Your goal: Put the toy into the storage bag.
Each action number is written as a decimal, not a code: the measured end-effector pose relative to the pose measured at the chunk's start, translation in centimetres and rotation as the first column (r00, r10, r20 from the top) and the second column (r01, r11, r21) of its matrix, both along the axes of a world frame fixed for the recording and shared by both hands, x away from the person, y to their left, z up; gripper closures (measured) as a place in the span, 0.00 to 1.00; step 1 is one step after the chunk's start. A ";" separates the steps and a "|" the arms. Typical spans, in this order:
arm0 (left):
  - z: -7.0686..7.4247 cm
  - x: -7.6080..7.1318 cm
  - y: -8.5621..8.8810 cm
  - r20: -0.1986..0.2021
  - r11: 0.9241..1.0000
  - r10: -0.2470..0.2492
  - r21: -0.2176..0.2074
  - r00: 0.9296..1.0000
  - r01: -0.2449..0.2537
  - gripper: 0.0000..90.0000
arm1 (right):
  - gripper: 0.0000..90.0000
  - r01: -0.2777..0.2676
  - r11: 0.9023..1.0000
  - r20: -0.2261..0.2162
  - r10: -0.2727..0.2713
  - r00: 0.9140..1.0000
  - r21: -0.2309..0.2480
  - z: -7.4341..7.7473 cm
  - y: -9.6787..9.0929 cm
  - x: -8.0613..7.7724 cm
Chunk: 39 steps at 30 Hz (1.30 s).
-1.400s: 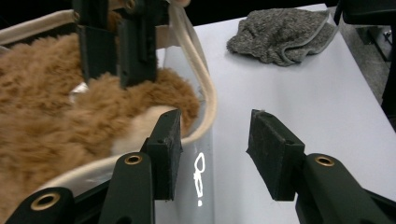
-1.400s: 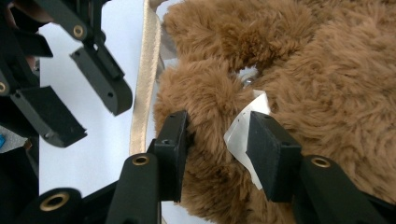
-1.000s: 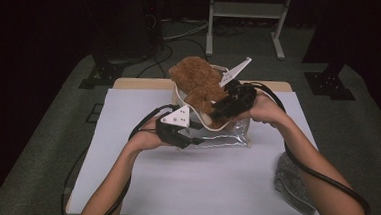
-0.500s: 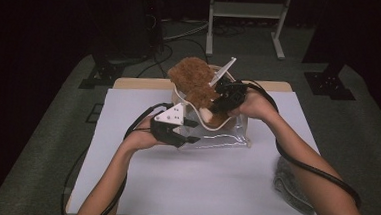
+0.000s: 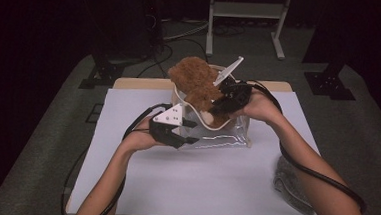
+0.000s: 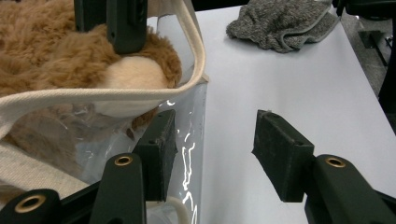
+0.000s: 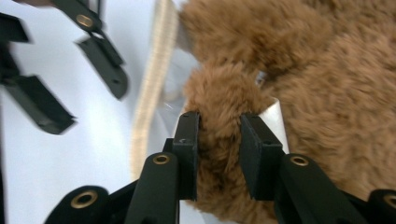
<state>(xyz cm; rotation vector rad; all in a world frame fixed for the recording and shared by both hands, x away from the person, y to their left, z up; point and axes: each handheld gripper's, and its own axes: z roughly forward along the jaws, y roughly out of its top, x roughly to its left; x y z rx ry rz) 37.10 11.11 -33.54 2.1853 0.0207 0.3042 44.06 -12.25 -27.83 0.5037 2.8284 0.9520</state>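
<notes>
While the brown plush toy [image 5: 196, 83] sits half in the clear bag [image 5: 227, 132], we see the right gripper [image 7: 218, 154] pinching its limb, jaws just reopened a bit; left gripper [image 6: 212, 158] beside bag, half open, holding nothing.

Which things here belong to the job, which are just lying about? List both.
In the job: brown plush toy; clear bag with cream trim; right gripper pinching the toy; left gripper at the bag's corner.
Lying about: grey knit cloth; white table.

One plush toy [image 5: 195, 82], one bag [image 5: 227, 132], one cloth [image 5: 294, 186]
</notes>
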 end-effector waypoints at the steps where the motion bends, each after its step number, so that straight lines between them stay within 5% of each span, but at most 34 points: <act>1: 0.0 -0.1 0.1 0.000 1.000 0.001 -0.003 1.000 -0.001 0.53 | 0.74 -0.016 0.999 -0.001 0.016 1.000 0.028 0.2 -0.1 -0.4; 8: 0.1 -0.6 1.1 0.000 1.000 0.014 -0.011 1.000 -0.014 0.51 | 0.71 -0.088 0.993 0.013 0.087 0.996 0.078 0.8 -0.2 -2.5; 13: -0.1 -1.2 2.3 -0.002 0.999 0.034 -0.021 0.999 -0.034 0.49 | 0.70 -0.119 0.993 0.033 0.118 0.992 0.015 -0.8 0.9 -4.4; 17: -0.2 -1.8 3.3 -0.011 0.998 0.052 -0.038 0.999 -0.053 0.49 | 0.69 -0.104 0.995 0.042 0.104 0.994 0.009 -1.7 1.1 -4.6; 24: -0.8 -2.3 4.9 -0.021 0.996 0.081 -0.044 0.996 -0.082 0.48 | 0.69 -0.080 0.996 0.117 0.084 0.990 -0.037 -3.1 1.1 -4.8; 27: -1.1 -2.4 5.3 -0.027 0.995 0.092 -0.046 0.995 -0.093 0.47 | 0.76 -0.080 0.994 0.190 0.093 0.977 -0.075 -3.6 1.4 -5.1; 31: -1.3 -2.5 5.8 -0.033 0.993 0.103 -0.055 0.994 -0.105 0.47 | 0.87 -0.085 0.993 0.191 0.100 0.976 -0.087 -3.7 1.6 -5.3; 32: -1.3 -2.5 5.9 -0.035 0.993 0.105 -0.057 0.994 -0.107 0.46 | 0.97 -0.077 0.992 0.219 0.097 0.971 -0.098 -3.3 1.5 -5.5; 34: -1.4 -2.6 6.1 -0.033 0.992 0.108 -0.056 0.994 -0.110 0.46 | 0.97 -0.070 0.993 0.222 0.089 0.971 -0.093 -2.9 1.3 -5.5; 39: -1.5 -2.8 6.5 -0.034 0.991 0.117 -0.062 0.993 -0.119 0.45 | 0.98 -0.051 0.998 0.140 0.055 0.989 -0.028 -1.6 0.1 -4.8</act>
